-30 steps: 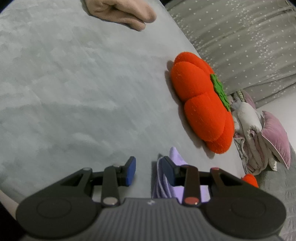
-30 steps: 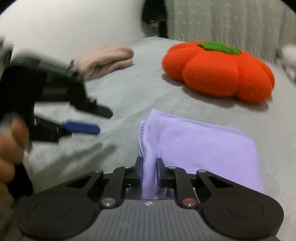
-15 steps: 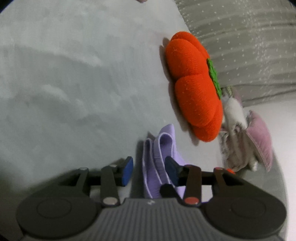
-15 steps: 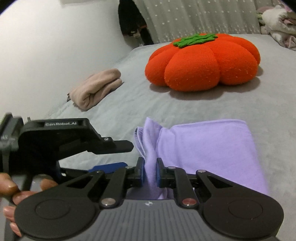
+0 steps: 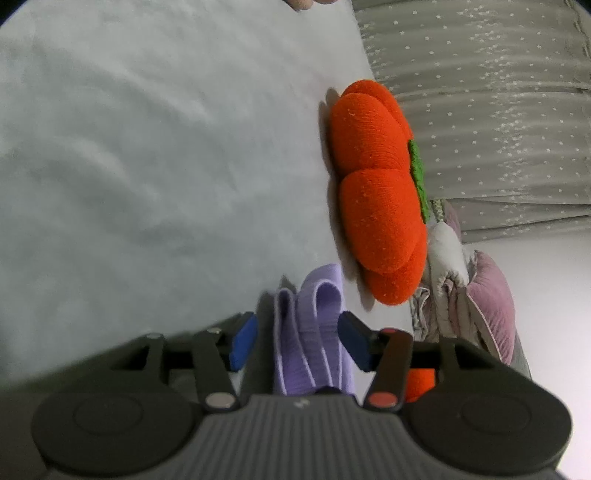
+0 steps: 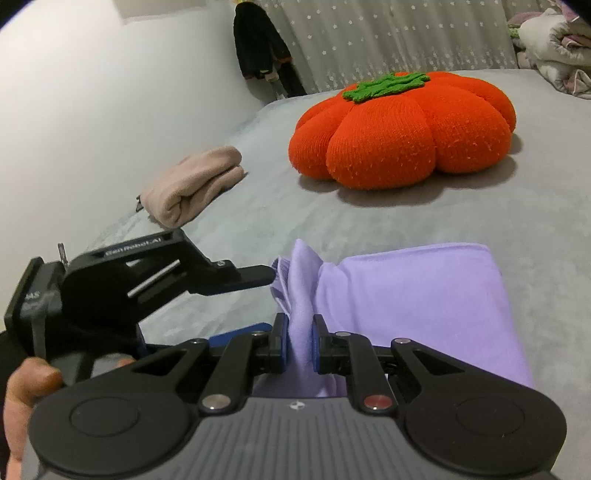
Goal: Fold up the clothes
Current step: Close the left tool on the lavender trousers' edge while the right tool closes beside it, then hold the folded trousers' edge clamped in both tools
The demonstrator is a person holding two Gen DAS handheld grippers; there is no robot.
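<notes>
Grey bed (image 6: 258, 221): right gripper (image 6: 298, 345) pinching purple cloth (image 6: 413, 295) edge; left gripper (image 5: 298, 338) spread, folds between jaws.

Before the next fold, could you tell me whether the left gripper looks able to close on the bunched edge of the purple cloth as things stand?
Probably yes: the left gripper is open with the purple cloth edge between its fingers, nothing blocking, while the right gripper pinches it nearby.

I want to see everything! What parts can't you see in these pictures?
- Purple cloth: its near end is hidden behind the right gripper in the right wrist view.
- Beige folded garment: cut off by the top edge in the left wrist view.
- Clothes pile: cut off by the right wrist view's edge.
</notes>
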